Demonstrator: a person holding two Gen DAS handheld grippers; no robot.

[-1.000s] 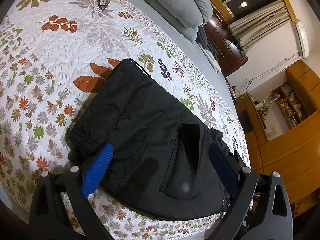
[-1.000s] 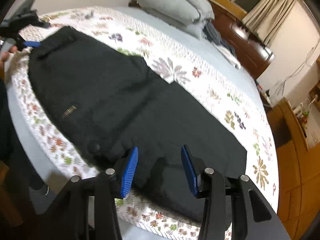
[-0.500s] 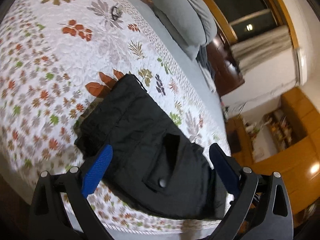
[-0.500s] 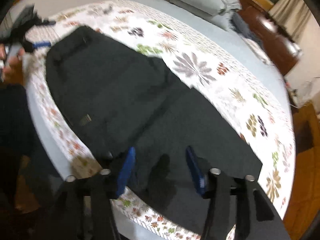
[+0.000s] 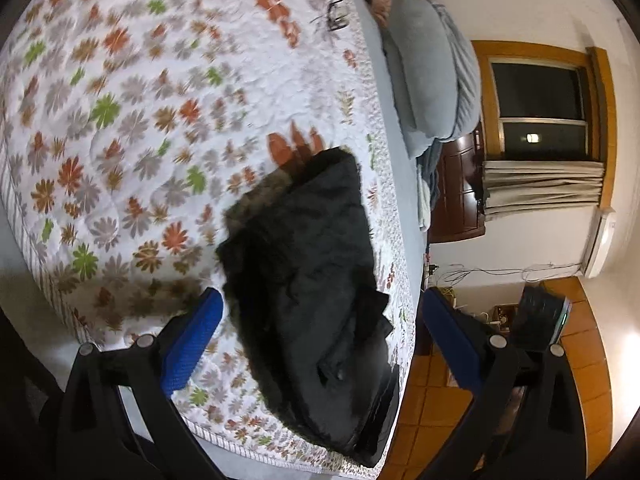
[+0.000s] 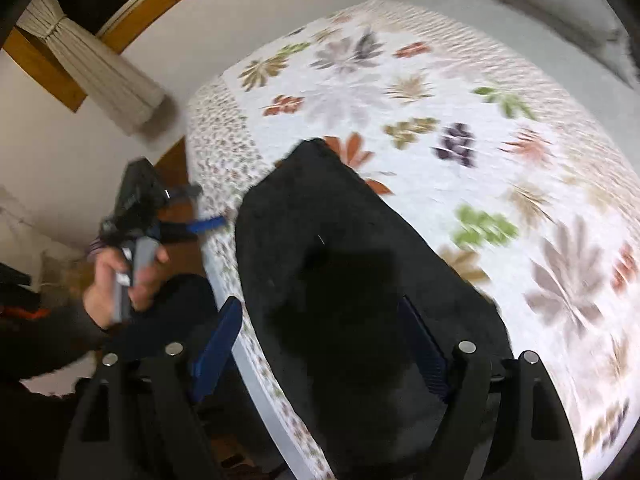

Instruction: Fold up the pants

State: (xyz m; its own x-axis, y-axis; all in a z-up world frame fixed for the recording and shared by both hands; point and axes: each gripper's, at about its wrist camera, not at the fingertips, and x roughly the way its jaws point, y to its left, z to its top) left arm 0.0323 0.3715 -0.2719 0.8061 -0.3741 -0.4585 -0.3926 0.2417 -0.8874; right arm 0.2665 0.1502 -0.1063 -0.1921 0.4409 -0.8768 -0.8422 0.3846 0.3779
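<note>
In the right wrist view the quilt (image 6: 460, 92) smears with motion blur toward three o'clock, and the black pants (image 6: 352, 280) run off the frame at six o'clock. The pants' edge at nine o'clock is blurred in the left wrist view; their folds cannot be told.

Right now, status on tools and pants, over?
Left tool open, empty. Right tool open, jaws just widened, nothing gripped. Pants folded on bed. Nothing in the way.
</note>
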